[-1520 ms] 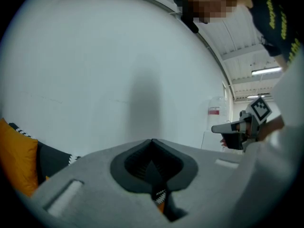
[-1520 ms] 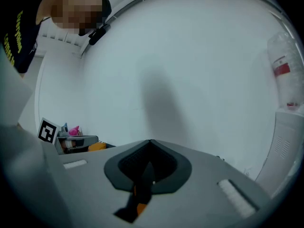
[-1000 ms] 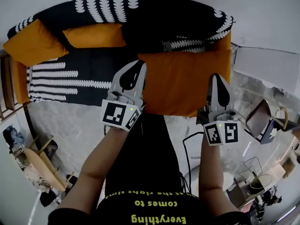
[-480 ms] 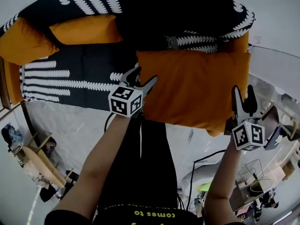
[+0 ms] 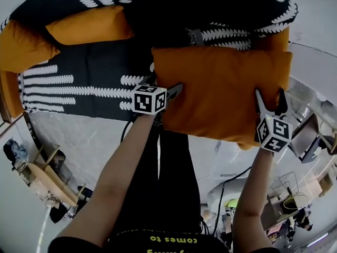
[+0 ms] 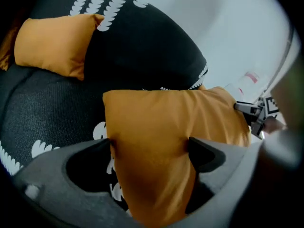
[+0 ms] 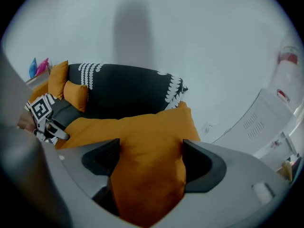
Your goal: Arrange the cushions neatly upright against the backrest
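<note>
A large orange cushion (image 5: 221,94) lies flat on the right end of the black sofa (image 5: 79,83) with white leaf print. My left gripper (image 5: 164,86) straddles the cushion's near left edge; its jaws have just been opening, and the fabric (image 6: 152,127) fills the gap between them. My right gripper (image 5: 270,101) straddles the near right corner the same way, its jaws also just opened wide around the cushion (image 7: 152,146). Two smaller orange cushions (image 5: 89,25) (image 5: 23,46) lean at the sofa's left end by the backrest (image 5: 174,9).
A white wall runs behind the sofa, and a white cabinet (image 5: 316,62) stands to its right. A wooden rack (image 5: 47,183) is on the floor at lower left. A dark flat device (image 5: 304,137), wire baskets and cables lie at lower right.
Both grippers have dropped from in front of the sofa onto the big cushion's near edge. Their jaws went from shut to wide apart, with the cushion now between them.
</note>
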`<state>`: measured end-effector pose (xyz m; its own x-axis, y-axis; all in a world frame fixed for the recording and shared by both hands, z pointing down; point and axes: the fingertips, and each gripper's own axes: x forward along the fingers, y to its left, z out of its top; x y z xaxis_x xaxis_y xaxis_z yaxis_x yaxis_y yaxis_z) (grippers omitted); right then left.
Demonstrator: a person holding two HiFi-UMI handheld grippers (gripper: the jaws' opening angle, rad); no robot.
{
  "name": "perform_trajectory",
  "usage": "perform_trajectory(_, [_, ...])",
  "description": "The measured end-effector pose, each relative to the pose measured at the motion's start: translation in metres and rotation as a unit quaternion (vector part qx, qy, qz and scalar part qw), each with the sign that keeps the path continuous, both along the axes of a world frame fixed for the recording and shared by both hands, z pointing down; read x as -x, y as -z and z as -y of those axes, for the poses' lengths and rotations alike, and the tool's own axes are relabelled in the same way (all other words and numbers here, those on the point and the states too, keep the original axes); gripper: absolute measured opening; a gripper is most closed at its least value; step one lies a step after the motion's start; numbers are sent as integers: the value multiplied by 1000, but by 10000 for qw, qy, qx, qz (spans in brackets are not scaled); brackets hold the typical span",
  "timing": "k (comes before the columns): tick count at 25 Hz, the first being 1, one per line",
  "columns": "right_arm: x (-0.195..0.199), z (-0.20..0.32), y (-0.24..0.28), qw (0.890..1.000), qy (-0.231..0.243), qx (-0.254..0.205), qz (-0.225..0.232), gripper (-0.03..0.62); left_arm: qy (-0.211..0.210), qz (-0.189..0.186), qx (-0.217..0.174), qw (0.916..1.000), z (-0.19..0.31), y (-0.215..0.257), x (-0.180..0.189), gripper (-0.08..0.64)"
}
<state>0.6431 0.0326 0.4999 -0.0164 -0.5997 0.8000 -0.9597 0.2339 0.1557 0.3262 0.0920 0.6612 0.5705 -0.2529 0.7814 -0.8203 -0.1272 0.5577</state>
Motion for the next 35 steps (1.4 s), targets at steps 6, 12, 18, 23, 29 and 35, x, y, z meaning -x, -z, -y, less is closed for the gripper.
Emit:
perform_trajectory(6, [12, -1, -13, 9991, 159, 381, -137, 297, -294, 66, 166, 9994, 1, -3, -4, 440])
perform_trajectory(12, [16, -4, 5, 9995, -121, 155, 241, 148, -278, 14, -132, 9995, -5, 23, -8, 233])
perform_trajectory(18, [16, -12, 45, 9827, -986, -466, 1497, 75, -465, 79, -910, 9947, 22, 81, 14, 176])
perform_trajectory(23, [23, 4, 80, 9603, -1227, -1383, 2088, 63, -681, 641, -2308, 9685, 91, 153, 38, 176])
perform_trajectory(29, [44, 69, 105, 9330, -964, -2517, 2386, 55, -675, 1065, -3570, 9255, 180, 213, 66, 173])
perform_trajectory(35, [45, 114, 90, 9160, -700, -3326, 2130, 46, -729, 1432, -5003, 8508, 224, 242, 77, 175])
